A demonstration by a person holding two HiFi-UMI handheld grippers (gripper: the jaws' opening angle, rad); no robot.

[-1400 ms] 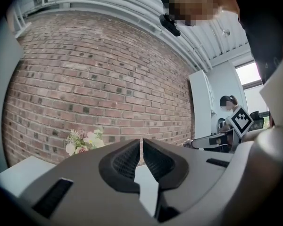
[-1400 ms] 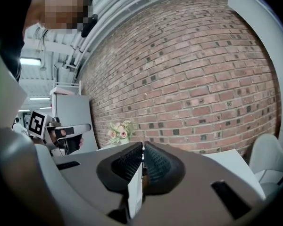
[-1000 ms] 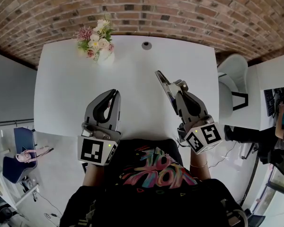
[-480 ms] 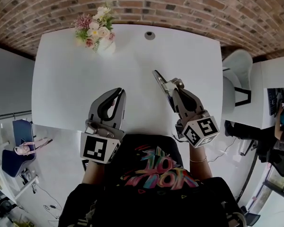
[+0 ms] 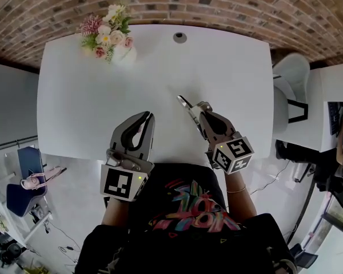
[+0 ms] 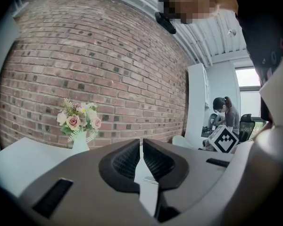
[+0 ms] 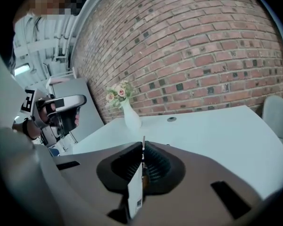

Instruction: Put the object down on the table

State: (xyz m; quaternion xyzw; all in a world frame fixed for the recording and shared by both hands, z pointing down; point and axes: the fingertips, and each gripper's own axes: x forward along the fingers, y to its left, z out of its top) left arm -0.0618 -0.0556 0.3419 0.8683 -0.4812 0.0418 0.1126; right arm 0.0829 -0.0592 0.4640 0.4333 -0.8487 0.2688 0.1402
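Your right gripper pinches a thin flat card on edge over the near side of the white table, card tip toward 11 o'clock, your left gripper beside it has jaws pressed together on nothing, flower vase far off at 11 o'clock.

Vase on table far-left corner, chair right

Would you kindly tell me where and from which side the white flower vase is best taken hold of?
Grip the white vase on its slim neck, just under the flowers, coming in level from the near side. It stands upright at the far left corner of the table, and the blooms spread over its mouth, so a top approach is probably blocked.
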